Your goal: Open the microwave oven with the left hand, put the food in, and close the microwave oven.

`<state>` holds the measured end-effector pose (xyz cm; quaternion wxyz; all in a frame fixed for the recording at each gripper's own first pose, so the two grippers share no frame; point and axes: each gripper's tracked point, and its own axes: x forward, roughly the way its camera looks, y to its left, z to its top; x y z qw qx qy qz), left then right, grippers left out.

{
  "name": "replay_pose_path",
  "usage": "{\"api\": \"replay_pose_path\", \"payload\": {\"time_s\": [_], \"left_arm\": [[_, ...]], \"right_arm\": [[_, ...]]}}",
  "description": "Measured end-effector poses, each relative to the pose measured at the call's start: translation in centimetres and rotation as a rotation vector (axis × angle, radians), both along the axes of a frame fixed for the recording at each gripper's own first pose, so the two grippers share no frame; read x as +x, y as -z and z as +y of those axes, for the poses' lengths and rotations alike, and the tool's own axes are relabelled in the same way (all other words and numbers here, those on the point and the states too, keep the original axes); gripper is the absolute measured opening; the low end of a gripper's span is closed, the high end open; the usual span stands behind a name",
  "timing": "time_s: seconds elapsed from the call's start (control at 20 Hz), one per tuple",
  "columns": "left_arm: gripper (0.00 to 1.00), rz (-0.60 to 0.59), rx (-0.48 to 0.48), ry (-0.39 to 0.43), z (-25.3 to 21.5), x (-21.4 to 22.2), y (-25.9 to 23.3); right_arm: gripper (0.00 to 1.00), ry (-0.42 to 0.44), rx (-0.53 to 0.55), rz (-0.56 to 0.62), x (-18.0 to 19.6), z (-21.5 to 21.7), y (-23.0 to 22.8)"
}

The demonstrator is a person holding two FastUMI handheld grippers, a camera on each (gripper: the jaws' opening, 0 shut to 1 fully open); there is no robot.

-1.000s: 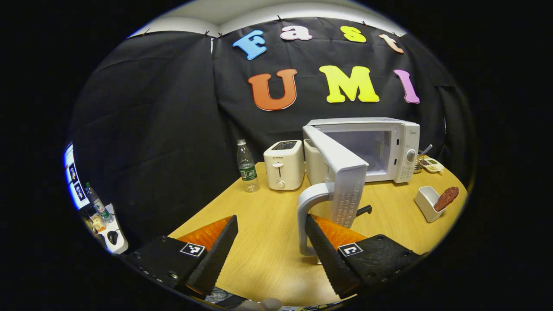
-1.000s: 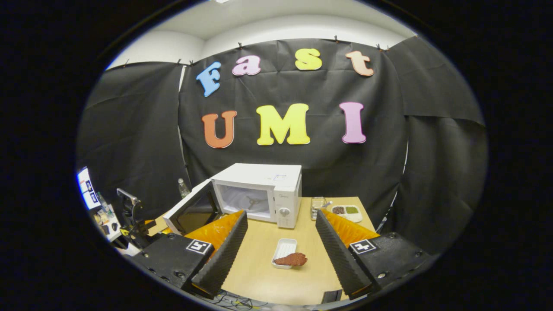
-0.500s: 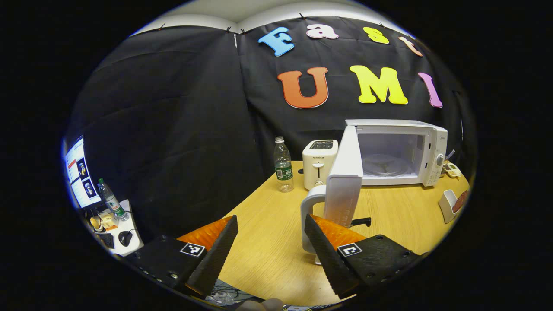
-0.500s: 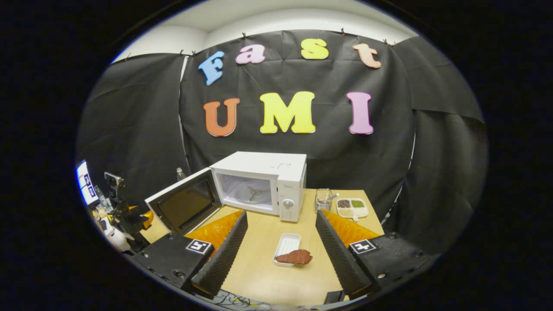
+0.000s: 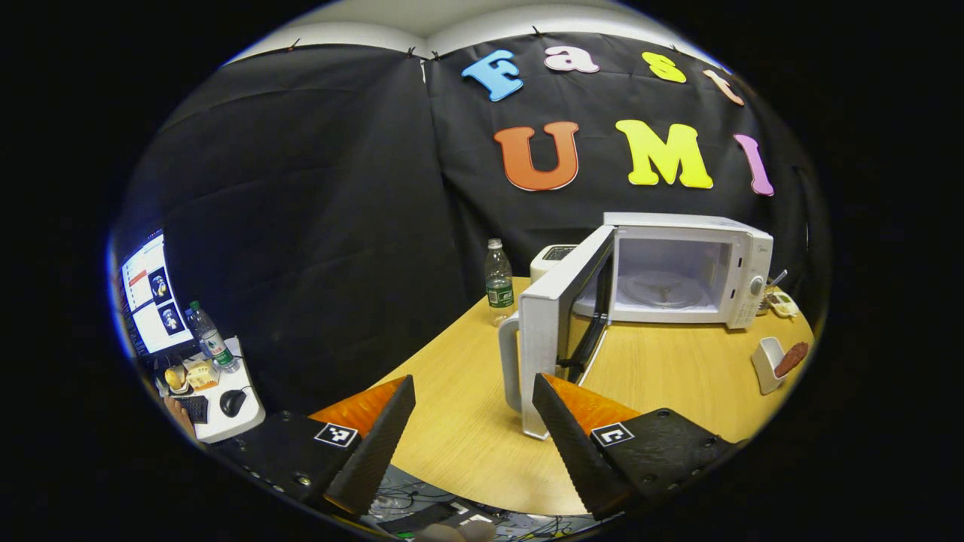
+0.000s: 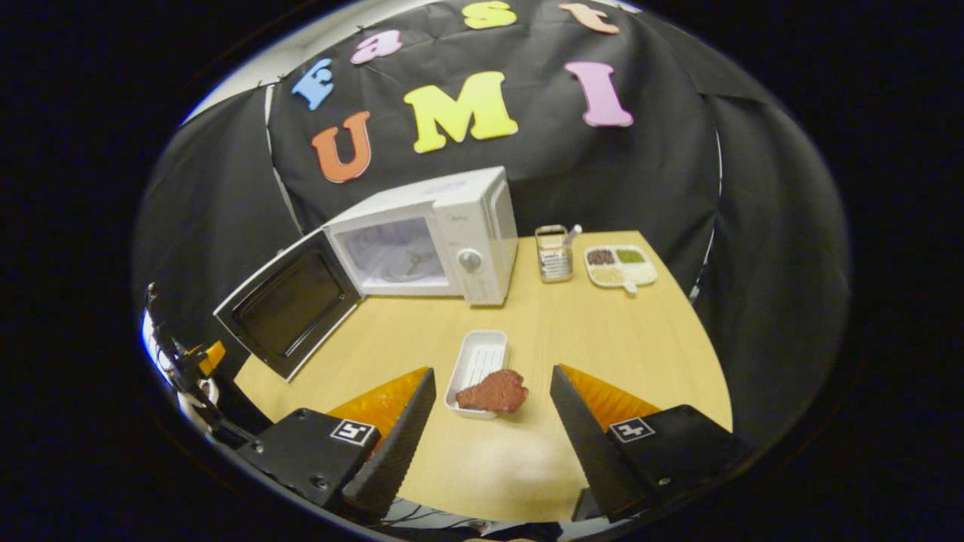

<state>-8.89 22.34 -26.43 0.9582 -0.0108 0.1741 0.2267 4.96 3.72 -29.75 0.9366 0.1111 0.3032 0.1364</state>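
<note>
The white microwave [image 5: 685, 271] stands at the back of the wooden table [image 5: 678, 376] with its door [image 5: 561, 309] swung wide open and its cavity empty. The door handle [image 5: 510, 361] is just beyond my left gripper [image 5: 473, 388], which is open and holds nothing. A brown piece of meat [image 6: 493, 391] rests on the near end of a white tray [image 6: 478, 357]. My right gripper [image 6: 491, 376] hovers above it, open, with the meat showing between its fingers. In the right gripper view the microwave [image 6: 444, 233] and its open door [image 6: 290, 301] are at the back left.
A toaster [image 5: 553, 256] and a water bottle [image 5: 498, 282] stand left of the microwave. A metal cutlery holder [image 6: 555, 252] and a divided dish [image 6: 619, 265] sit to its right. Off the table's left edge is a side desk with a monitor [image 5: 151, 293].
The microwave door has swung from half open to wide open. My left gripper has come away from the handle. My right gripper has tilted down and moved closer over the meat.
</note>
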Motion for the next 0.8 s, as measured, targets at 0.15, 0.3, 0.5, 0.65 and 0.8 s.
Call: {"api": "replay_pose_path", "payload": {"time_s": [0.15, 0.3, 0.5, 0.65, 0.8], "left_arm": [[0.97, -0.027, -0.007, 0.004, -3.1, 0.5, -2.9], [0.96, -0.040, -0.020, 0.015, -6.6, 1.4, -5.6], [0.96, -0.070, -0.011, 0.097, -11.9, 3.5, -9.8], [0.96, -0.090, 0.016, 0.142, -15.1, 5.3, -12.1], [0.96, -0.102, 0.018, 0.174, -17.8, 6.6, -13.2]], "right_arm": [[0.85, 0.001, 0.112, 0.116, 1.9, -0.4, 3.5], [0.84, -0.035, 0.231, 0.211, 3.4, 0.3, 5.6], [0.74, -0.124, 0.375, 0.344, 4.5, 2.0, 7.1], [0.63, -0.159, 0.464, 0.429, 5.1, 2.8, 7.6], [0.39, -0.178, 0.501, 0.501, 5.2, 3.1, 8.6]]}}
